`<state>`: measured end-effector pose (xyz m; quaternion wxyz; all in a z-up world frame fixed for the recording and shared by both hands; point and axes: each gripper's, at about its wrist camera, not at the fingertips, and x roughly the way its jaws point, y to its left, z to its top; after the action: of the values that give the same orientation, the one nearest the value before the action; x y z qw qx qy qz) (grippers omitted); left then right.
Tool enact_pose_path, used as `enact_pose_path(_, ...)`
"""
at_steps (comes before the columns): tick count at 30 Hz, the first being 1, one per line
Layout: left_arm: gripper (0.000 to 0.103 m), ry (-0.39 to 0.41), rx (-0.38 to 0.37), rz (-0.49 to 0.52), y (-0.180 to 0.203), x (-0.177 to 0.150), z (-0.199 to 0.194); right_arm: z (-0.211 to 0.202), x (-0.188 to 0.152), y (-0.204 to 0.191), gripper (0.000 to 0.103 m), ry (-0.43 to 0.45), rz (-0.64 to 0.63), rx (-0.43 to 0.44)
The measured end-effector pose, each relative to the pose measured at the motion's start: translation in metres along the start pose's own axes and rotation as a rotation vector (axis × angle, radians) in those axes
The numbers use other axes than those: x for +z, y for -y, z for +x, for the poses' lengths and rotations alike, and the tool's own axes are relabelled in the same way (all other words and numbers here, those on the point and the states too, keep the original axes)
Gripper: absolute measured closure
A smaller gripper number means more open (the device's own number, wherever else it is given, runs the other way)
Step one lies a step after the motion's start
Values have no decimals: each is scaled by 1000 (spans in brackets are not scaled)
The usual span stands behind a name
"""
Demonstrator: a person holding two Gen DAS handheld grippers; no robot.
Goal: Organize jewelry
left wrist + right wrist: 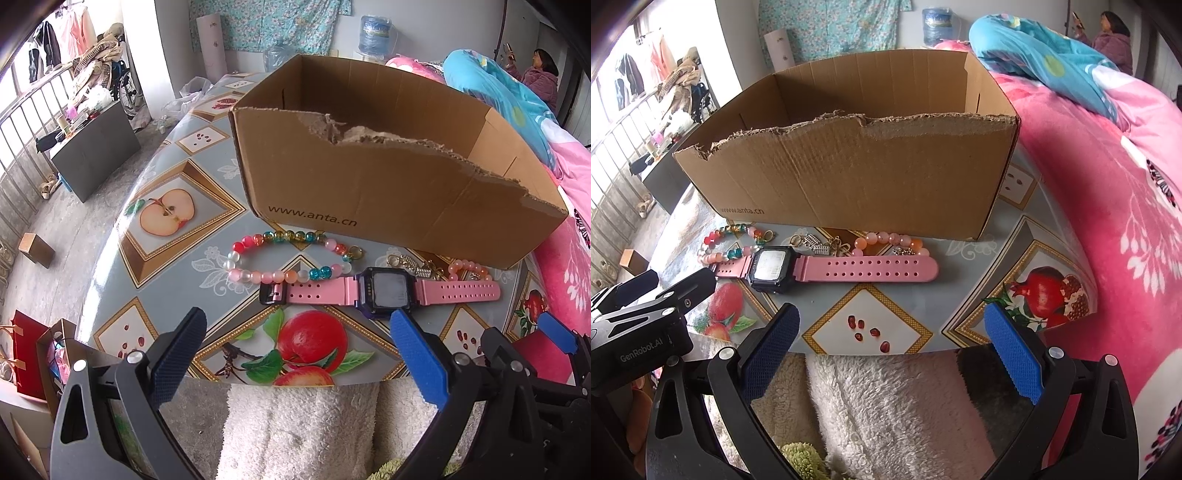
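Observation:
A pink-strapped digital watch (380,291) lies flat on the fruit-print table (177,229), in front of a torn cardboard box (388,177). A multicolour bead bracelet (288,256) lies just left of it, a gold keychain charm (413,264) and a peach bead bracelet (467,271) just behind it. My left gripper (299,332) is open and empty, a little short of the watch. In the right wrist view the watch (827,271), the box (857,166), the peach bracelet (890,242) and the charm (820,243) show; my right gripper (890,332) is open and empty over the table's near edge.
A pink floral quilt (1108,206) and a blue one (1045,62) lie on a bed right of the table. The left gripper's body (639,332) sits at the left of the right wrist view. A white fleece (295,424) is below the table edge. A grey cabinet (92,155) stands on the floor at left.

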<state>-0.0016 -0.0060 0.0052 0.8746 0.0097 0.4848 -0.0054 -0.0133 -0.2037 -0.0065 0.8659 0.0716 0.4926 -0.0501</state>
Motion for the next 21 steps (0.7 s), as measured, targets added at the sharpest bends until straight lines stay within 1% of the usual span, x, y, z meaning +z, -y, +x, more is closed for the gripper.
enact_pose_path(21, 5, 1, 7, -6, 1, 1, -2, -2, 6, 5, 7, 5, -3, 5)
